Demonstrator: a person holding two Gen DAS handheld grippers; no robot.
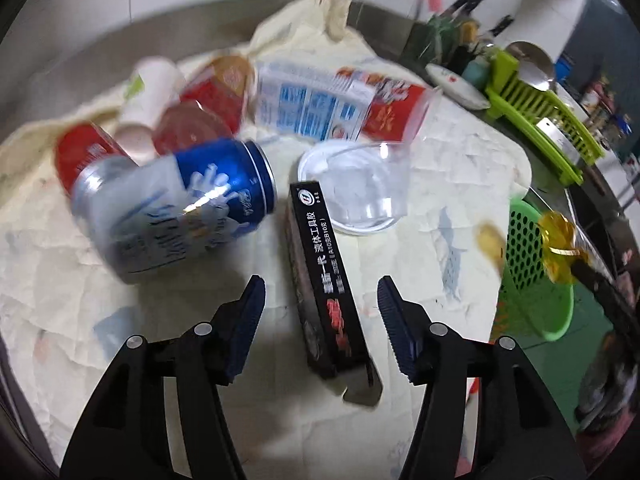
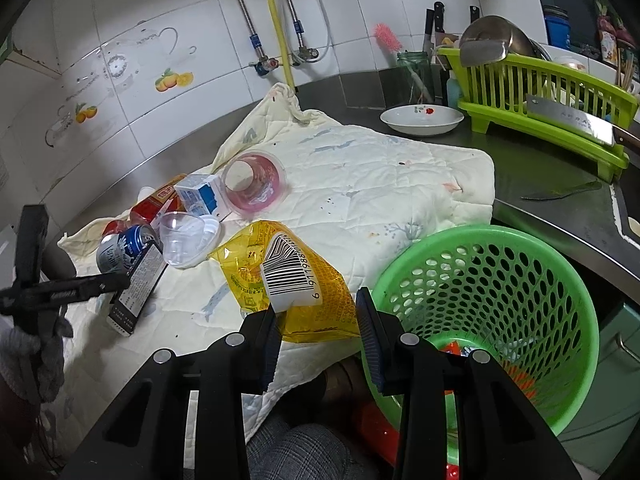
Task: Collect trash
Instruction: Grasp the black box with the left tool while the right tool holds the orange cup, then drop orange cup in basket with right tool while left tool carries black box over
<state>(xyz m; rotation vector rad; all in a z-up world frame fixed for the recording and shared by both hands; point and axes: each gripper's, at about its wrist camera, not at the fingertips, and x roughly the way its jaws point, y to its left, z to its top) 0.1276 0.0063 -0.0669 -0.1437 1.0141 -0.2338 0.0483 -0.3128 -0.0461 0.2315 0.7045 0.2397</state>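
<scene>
A black glue box lies on the cream cloth, between the fingers of my left gripper. The gripper is open, with a gap on each side of the box. My right gripper is shut on a yellow plastic pouch with a barcode label and holds it above the cloth, just left of the green perforated basket. Further trash lies beyond the box: a blue can on its side, a clear cup, a milk carton, red cans and a pink cup.
The basket holds some red and orange scraps at its bottom. On the steel counter behind stand a green dish rack with a cleaver, a white dish and a small knife. Tiled wall and pipes stand behind.
</scene>
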